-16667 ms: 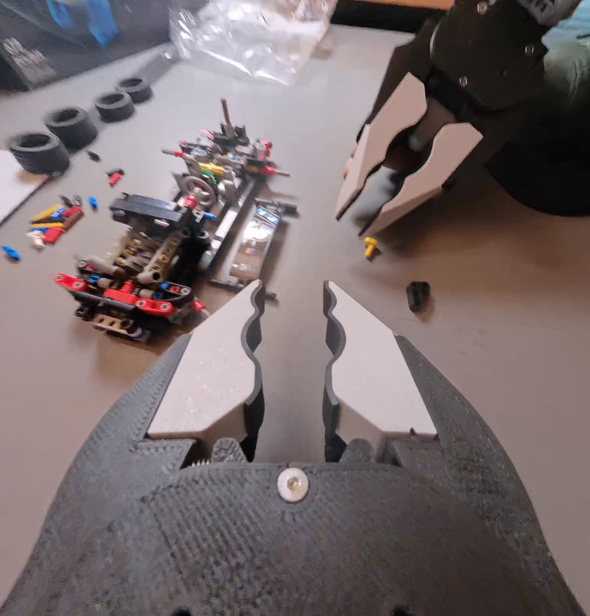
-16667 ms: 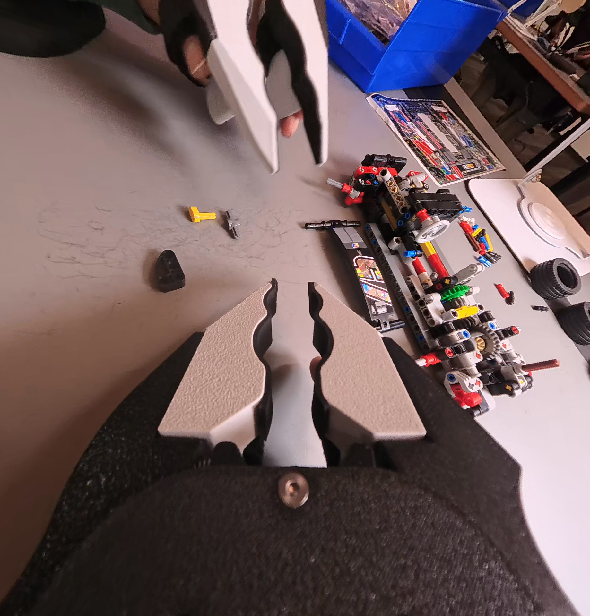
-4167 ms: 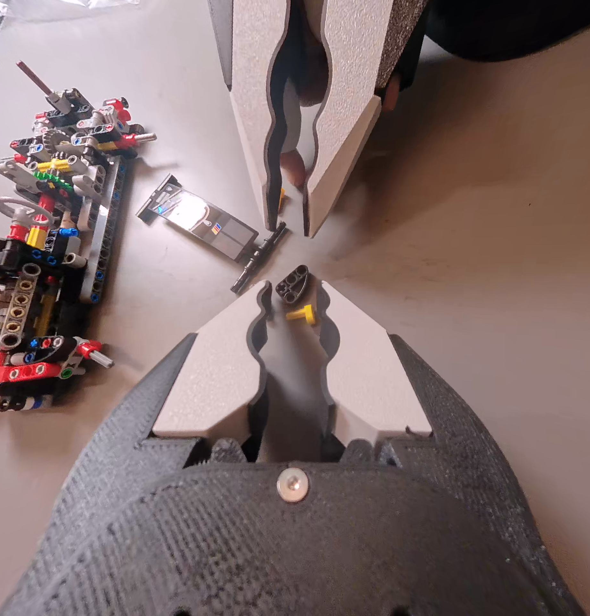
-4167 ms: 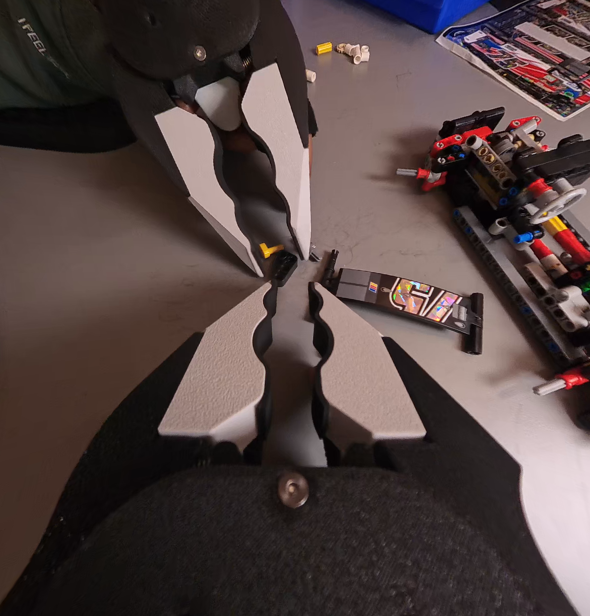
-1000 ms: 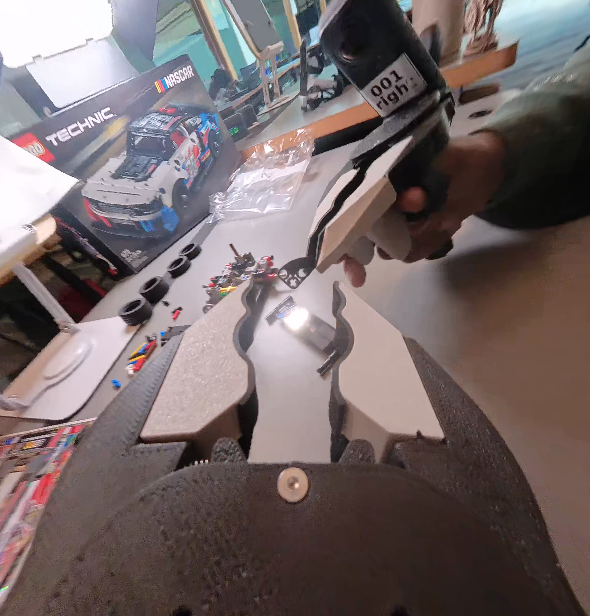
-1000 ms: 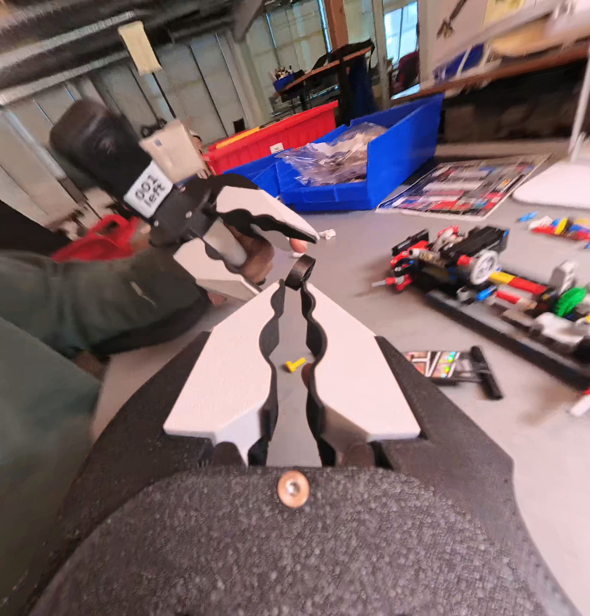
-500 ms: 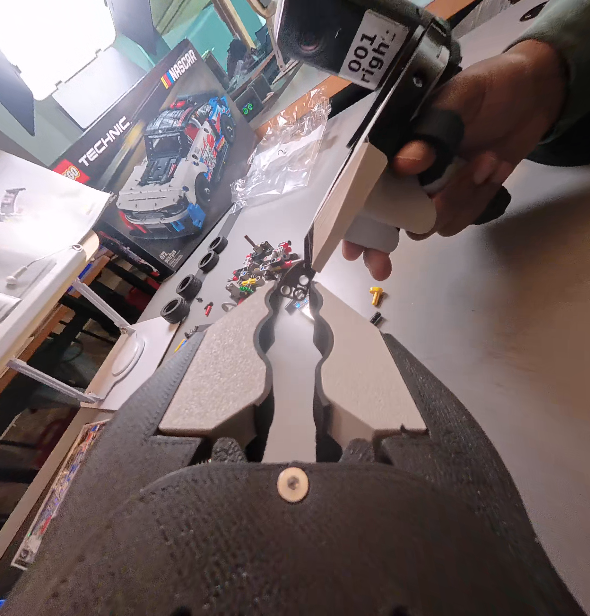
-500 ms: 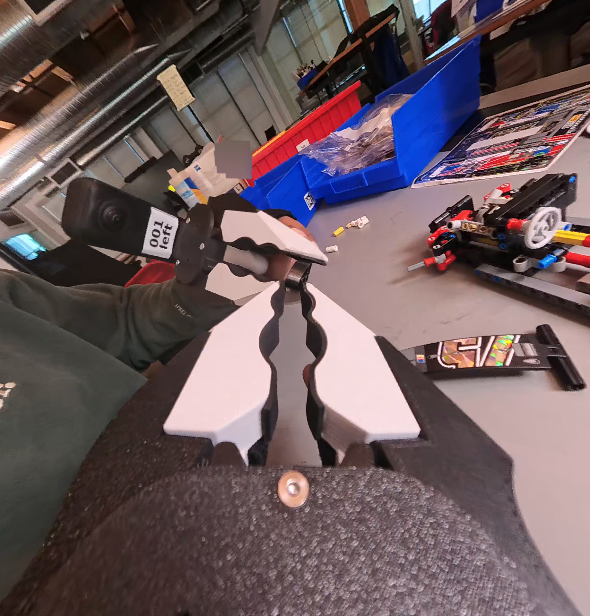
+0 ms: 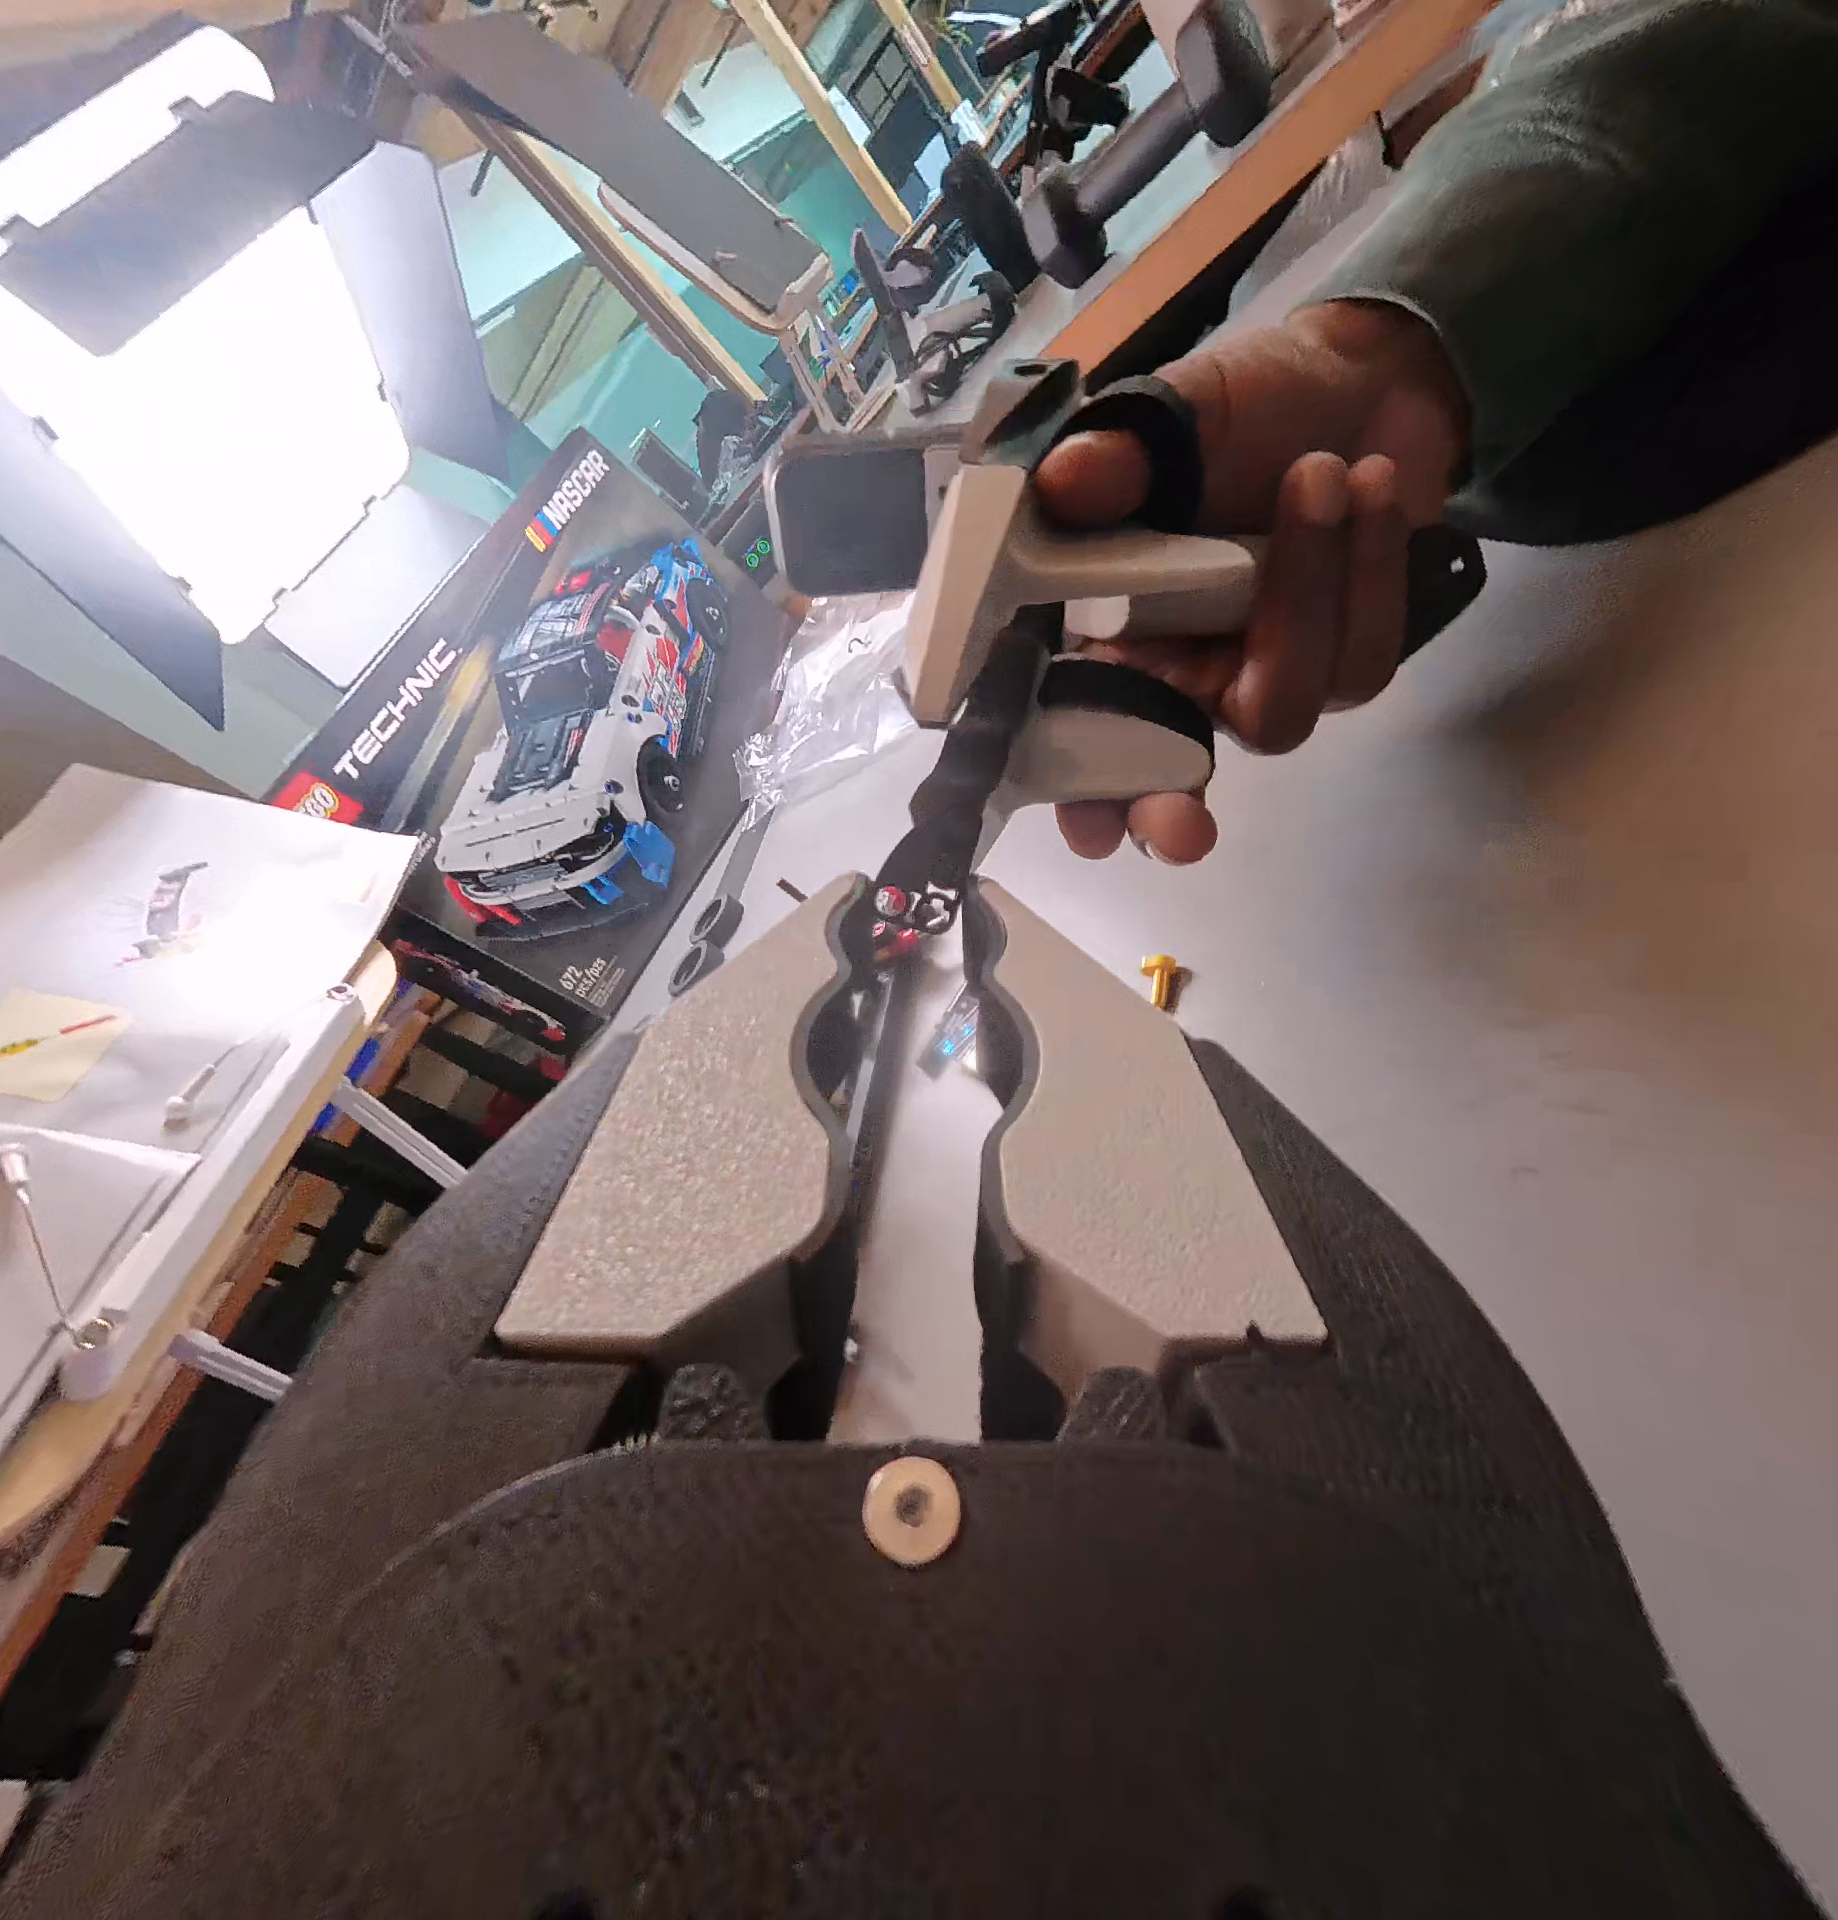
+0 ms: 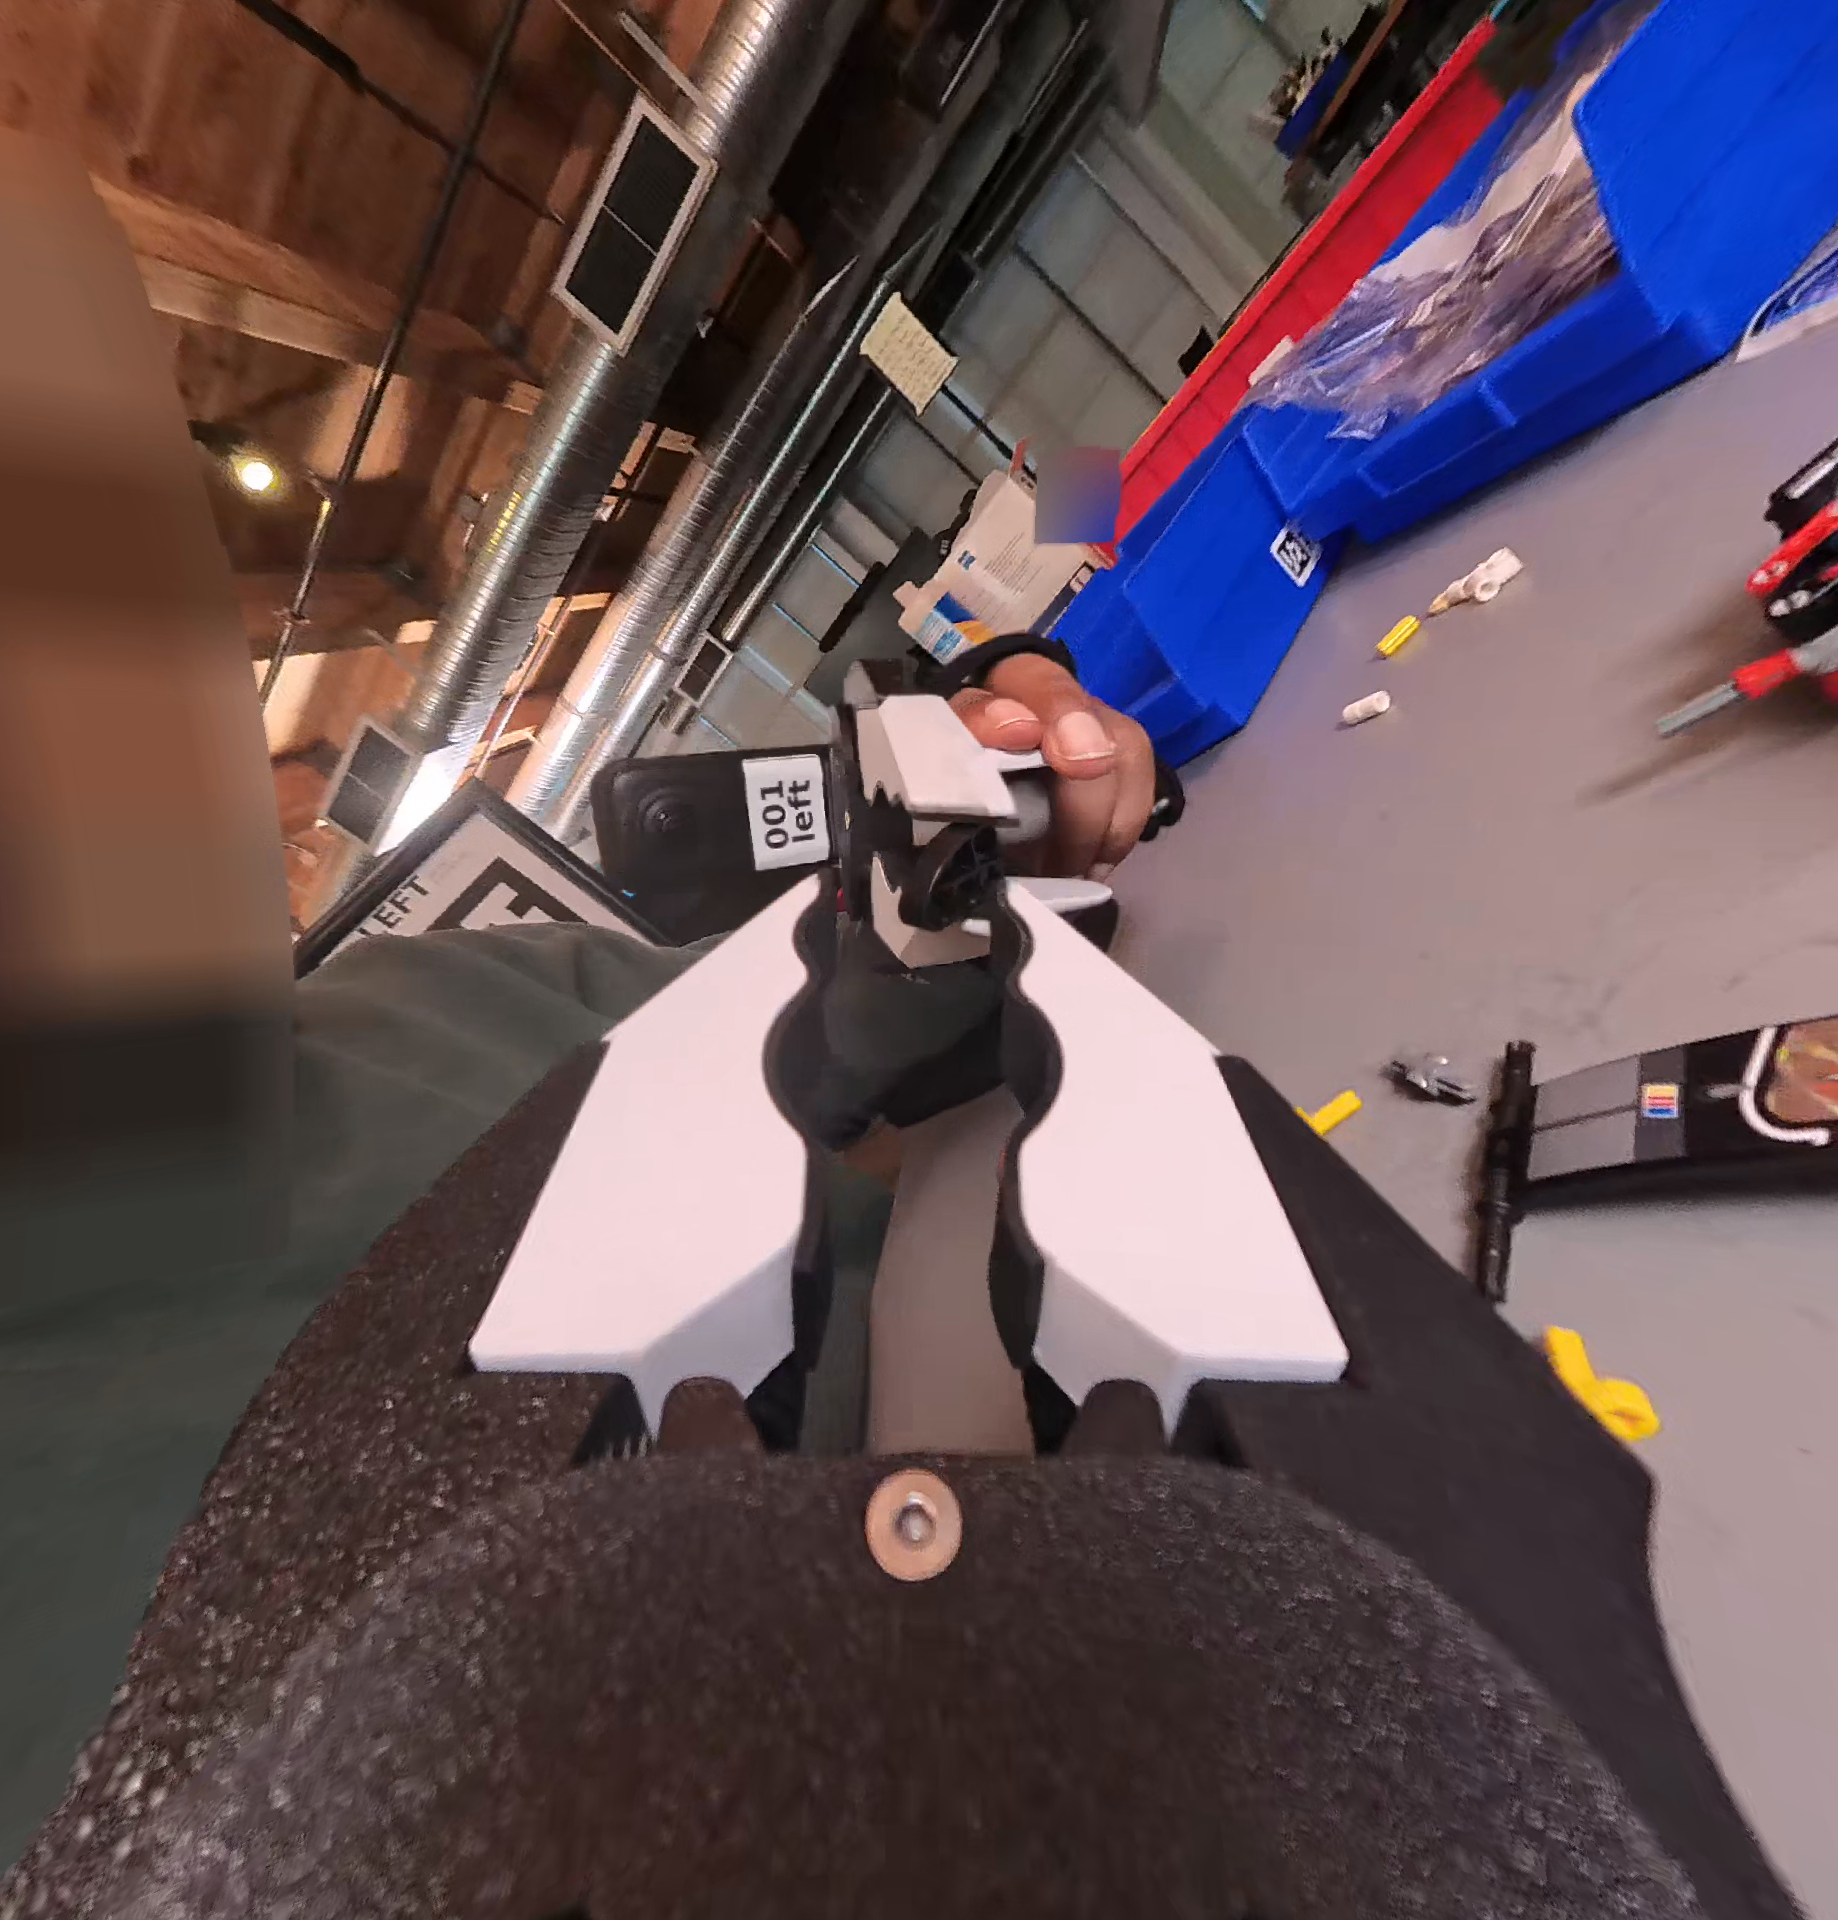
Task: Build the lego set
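Observation:
Both grippers are raised above the grey table (image 9: 1517,1143) and meet tip to tip. My left gripper (image 9: 913,899) is shut on a small black lego piece (image 9: 933,909) with round holes. In the right wrist view the piece (image 10: 951,888) sits in the left gripper (image 10: 920,914). My right gripper (image 10: 907,899) is open, its fingers on either side of the piece and the left tips. In the left wrist view the right gripper (image 9: 930,868) comes down edge-on from a person's hand (image 9: 1258,582).
On the table lie a yellow pin (image 9: 1164,977), two more yellow pieces (image 10: 1330,1110), a stickered black panel (image 10: 1704,1101) with a black axle (image 10: 1497,1174), and the part-built chassis (image 10: 1819,613). Blue bins (image 10: 1517,395), the set's box (image 9: 541,727) and tyres (image 9: 702,940) stand farther off. Only a small space, under 4 cm, lies between the two pairs of fingers.
My right gripper lifted the black piece off the table. The left gripper closed on it half a second ago. The right fingers have now opened; both grippers have tilted up.

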Tool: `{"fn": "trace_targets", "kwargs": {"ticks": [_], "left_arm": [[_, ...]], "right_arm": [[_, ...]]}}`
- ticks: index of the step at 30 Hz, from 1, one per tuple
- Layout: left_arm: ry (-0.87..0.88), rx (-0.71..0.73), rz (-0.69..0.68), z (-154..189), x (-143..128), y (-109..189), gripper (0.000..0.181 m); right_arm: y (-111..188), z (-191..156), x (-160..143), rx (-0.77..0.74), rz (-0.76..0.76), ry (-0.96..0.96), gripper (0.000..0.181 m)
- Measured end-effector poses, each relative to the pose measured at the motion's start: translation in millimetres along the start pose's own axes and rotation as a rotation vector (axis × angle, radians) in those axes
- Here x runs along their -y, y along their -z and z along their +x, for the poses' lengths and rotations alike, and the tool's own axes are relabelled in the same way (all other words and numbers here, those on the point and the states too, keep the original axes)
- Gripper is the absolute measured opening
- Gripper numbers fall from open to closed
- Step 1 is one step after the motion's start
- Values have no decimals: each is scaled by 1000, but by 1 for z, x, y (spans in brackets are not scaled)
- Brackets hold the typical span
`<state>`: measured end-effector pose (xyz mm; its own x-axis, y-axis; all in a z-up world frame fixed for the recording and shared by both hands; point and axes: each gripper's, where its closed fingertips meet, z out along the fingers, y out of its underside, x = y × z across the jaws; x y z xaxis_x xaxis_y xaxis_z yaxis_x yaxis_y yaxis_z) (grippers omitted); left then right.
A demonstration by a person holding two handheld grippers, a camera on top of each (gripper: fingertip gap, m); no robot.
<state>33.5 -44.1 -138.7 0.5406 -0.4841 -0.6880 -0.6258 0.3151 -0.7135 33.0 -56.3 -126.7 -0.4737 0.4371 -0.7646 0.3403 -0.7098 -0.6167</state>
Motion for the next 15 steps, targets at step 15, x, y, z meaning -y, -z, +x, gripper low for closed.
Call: {"fn": "trace_targets", "kwargs": {"ticks": [15], "left_arm": [[440, -43, -23, -5, -20, -9, 24]], "right_arm": [[8, 27, 14, -389, 29, 471, 5]]}}
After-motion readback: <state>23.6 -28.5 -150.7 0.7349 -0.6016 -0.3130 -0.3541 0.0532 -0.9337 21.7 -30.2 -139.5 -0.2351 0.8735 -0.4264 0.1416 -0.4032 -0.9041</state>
